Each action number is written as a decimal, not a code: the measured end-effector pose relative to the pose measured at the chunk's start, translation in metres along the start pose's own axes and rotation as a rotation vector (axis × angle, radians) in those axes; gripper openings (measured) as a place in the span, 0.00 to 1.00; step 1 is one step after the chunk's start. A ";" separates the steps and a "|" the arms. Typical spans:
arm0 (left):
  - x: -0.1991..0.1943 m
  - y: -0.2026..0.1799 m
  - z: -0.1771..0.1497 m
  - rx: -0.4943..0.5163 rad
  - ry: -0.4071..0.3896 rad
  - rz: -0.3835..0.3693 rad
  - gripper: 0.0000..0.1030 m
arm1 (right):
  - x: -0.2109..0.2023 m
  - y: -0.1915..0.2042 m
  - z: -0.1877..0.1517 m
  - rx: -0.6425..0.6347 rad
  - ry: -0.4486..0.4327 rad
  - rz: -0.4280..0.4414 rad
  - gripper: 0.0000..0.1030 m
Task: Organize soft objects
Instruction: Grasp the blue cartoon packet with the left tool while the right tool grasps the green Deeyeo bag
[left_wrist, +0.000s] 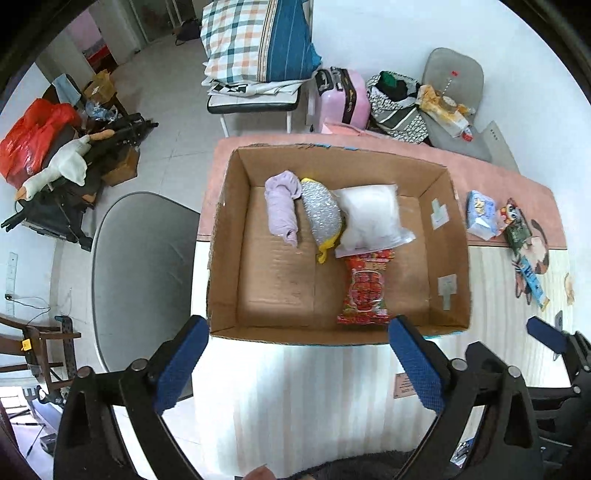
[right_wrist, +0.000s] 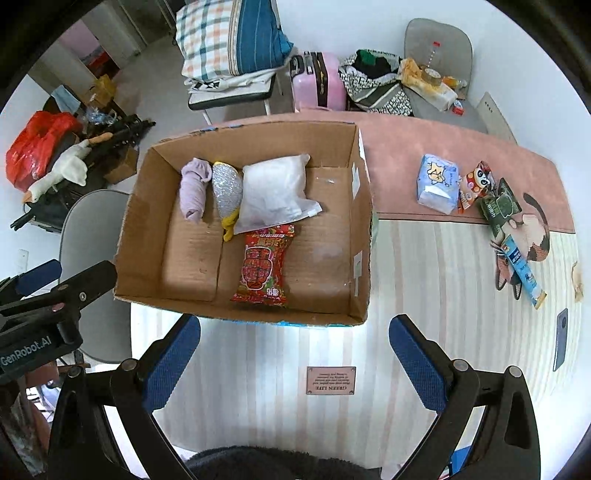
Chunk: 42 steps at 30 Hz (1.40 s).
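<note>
An open cardboard box (left_wrist: 227, 236) (right_wrist: 364, 236) stands on the table. In it lie a rolled lilac cloth (left_wrist: 282, 206) (right_wrist: 192, 192), a silver and yellow sponge (left_wrist: 323, 216) (right_wrist: 227, 192), a white bagged pillow (left_wrist: 371, 219) (right_wrist: 275, 192) and a red snack pack (left_wrist: 367, 290) (right_wrist: 264, 267). To the right on the table lie a blue tissue pack (left_wrist: 480, 214) (right_wrist: 437, 182), a red cartoon packet (right_wrist: 476, 184), a green packet (right_wrist: 498, 210) and a blue tube (right_wrist: 524, 271). My left gripper (left_wrist: 297, 363) is open and empty before the box's near wall. My right gripper (right_wrist: 295, 363) is open and empty too.
A pink mat (right_wrist: 406, 147) covers the table's far part. A grey chair (left_wrist: 140, 266) stands left of the table. A phone (right_wrist: 561, 338) lies at the right edge. Behind are a pink suitcase (right_wrist: 319, 83), bags and a chair with a checked bundle (left_wrist: 258, 40).
</note>
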<state>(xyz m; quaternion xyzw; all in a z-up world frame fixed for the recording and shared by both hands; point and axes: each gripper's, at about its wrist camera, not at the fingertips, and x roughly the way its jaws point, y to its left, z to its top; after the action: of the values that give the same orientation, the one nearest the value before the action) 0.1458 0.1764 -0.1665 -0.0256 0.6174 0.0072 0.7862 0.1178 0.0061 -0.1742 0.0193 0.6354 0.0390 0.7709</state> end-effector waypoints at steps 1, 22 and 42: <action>-0.003 -0.002 0.001 0.000 -0.006 -0.003 1.00 | -0.001 -0.002 -0.001 0.005 -0.001 0.013 1.00; 0.088 -0.235 0.110 0.215 0.209 -0.117 0.99 | 0.041 -0.365 0.050 0.741 -0.023 0.117 1.00; 0.302 -0.384 0.159 0.324 0.549 -0.078 0.94 | 0.217 -0.495 0.133 0.858 0.237 0.147 0.86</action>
<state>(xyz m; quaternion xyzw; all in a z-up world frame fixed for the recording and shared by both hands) 0.3883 -0.2052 -0.4098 0.0752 0.7982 -0.1286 0.5837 0.3064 -0.4658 -0.3999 0.3775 0.6750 -0.1714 0.6103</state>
